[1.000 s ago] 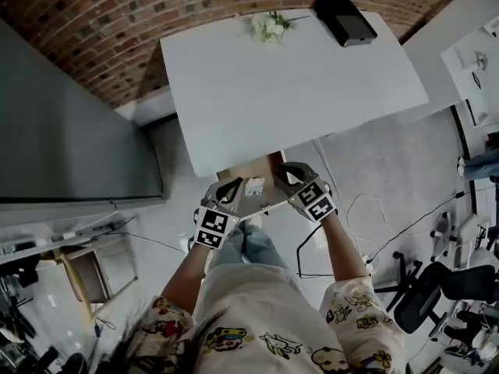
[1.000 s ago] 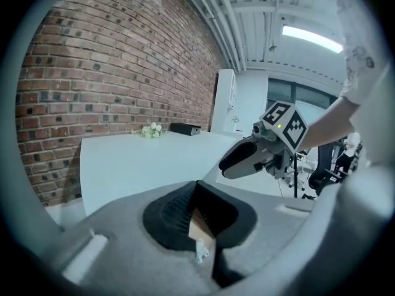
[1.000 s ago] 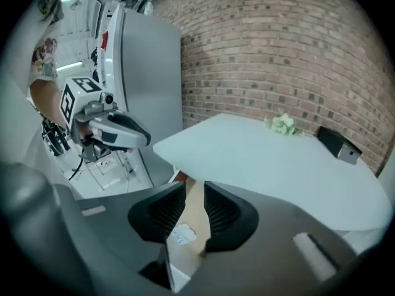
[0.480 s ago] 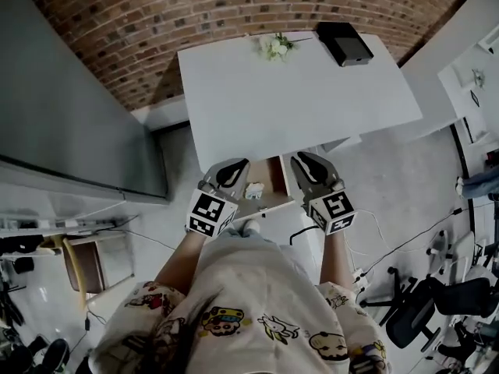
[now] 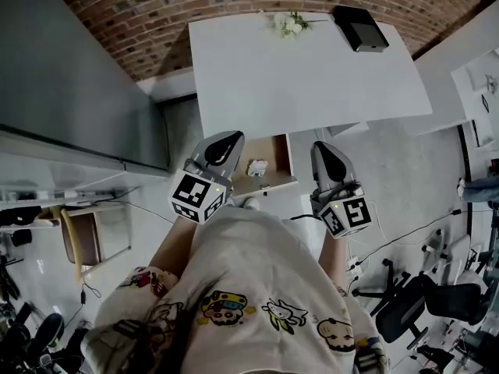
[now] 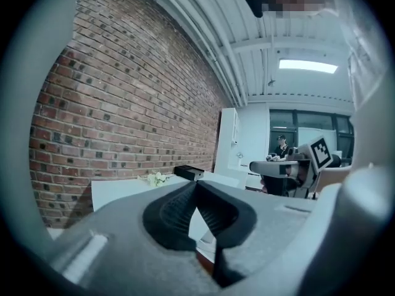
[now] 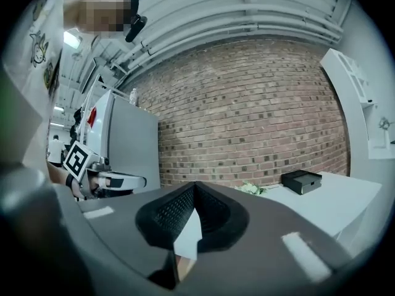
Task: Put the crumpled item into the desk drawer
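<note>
The person wears a pale short-sleeved shirt (image 5: 257,287) printed all over with small colourful cartoon figures, which run down onto the sleeves (image 5: 148,291).

The left gripper (image 5: 231,139) and right gripper (image 5: 324,146) share one build: a smooth, rounded grey shell that narrows towards the tip, with a dark oval hollow on top. Each carries a white cube (image 5: 193,197) printed with black square markers at its rear. Inside, the jaw pads (image 7: 173,211) are black and finely ribbed.
</note>
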Demonstrator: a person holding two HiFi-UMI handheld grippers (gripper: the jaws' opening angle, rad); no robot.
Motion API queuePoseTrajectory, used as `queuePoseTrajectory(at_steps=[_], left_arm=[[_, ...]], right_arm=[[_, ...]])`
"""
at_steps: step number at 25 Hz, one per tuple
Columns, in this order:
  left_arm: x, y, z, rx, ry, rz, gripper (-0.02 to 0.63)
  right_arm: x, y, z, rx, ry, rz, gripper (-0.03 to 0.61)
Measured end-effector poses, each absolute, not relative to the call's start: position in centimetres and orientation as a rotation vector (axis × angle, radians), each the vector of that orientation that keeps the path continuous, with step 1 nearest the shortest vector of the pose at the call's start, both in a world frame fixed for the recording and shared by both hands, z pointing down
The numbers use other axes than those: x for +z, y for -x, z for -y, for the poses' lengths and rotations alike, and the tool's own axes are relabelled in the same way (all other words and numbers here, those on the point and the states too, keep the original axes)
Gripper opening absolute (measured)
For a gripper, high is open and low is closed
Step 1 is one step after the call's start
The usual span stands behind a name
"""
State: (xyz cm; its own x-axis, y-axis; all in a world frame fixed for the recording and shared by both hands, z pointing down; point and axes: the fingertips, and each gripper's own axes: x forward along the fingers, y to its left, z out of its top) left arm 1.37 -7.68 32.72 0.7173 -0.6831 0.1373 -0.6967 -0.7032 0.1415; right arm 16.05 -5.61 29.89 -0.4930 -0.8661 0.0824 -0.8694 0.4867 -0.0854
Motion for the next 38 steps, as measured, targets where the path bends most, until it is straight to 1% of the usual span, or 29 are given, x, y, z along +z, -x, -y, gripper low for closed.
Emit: queuePoseTrajectory(at_steps=[10, 38], left_arm=[[33.0, -0.3, 5.8, 0.05, -2.706, 1.121, 0.0], [33.3, 1.0, 4.5, 0.043, -2.681, 1.139, -0.001]], right_arm=[[31.3, -15.7, 3.7, 0.229, -1.591, 2.649, 0.009], [32.1, -15.1, 3.1, 0.279, -1.555, 2.639, 0.009]])
